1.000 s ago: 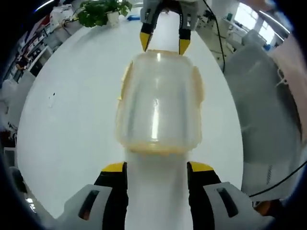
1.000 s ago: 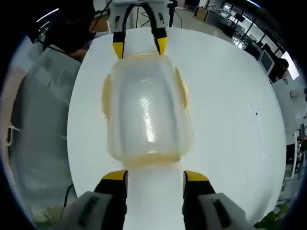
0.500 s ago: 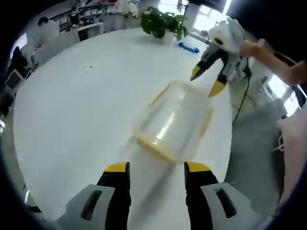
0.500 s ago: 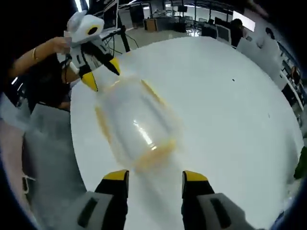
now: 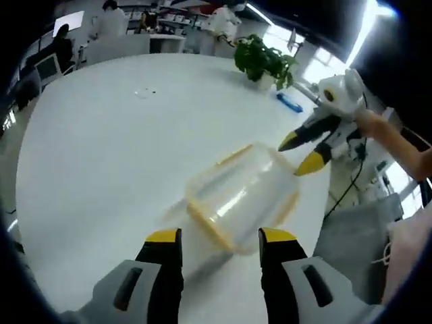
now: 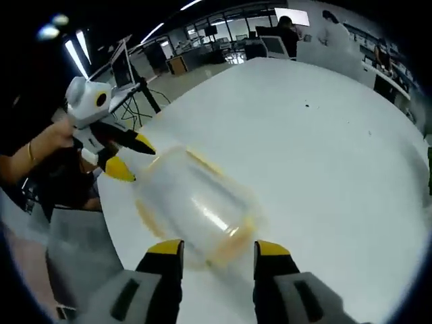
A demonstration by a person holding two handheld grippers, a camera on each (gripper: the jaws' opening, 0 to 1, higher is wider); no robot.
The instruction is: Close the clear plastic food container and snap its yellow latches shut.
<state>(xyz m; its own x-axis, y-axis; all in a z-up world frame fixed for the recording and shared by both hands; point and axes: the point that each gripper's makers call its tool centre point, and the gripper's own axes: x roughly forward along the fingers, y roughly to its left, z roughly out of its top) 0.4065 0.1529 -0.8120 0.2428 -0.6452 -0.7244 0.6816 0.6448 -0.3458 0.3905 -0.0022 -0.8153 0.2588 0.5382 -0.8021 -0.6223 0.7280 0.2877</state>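
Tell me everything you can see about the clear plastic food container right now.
The clear plastic food container is a rounded rectangular box of see-through plastic with yellow latches along its edges. It sits on the white table, lid on, between the two grippers; neither visibly touches it. Motion blur hides whether the latches are snapped.

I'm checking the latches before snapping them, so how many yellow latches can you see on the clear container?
3 show in the left gripper view on the container: the near-end latch, the far-side latch and the right-side latch. A fourth may be hidden at the end near the other tool.
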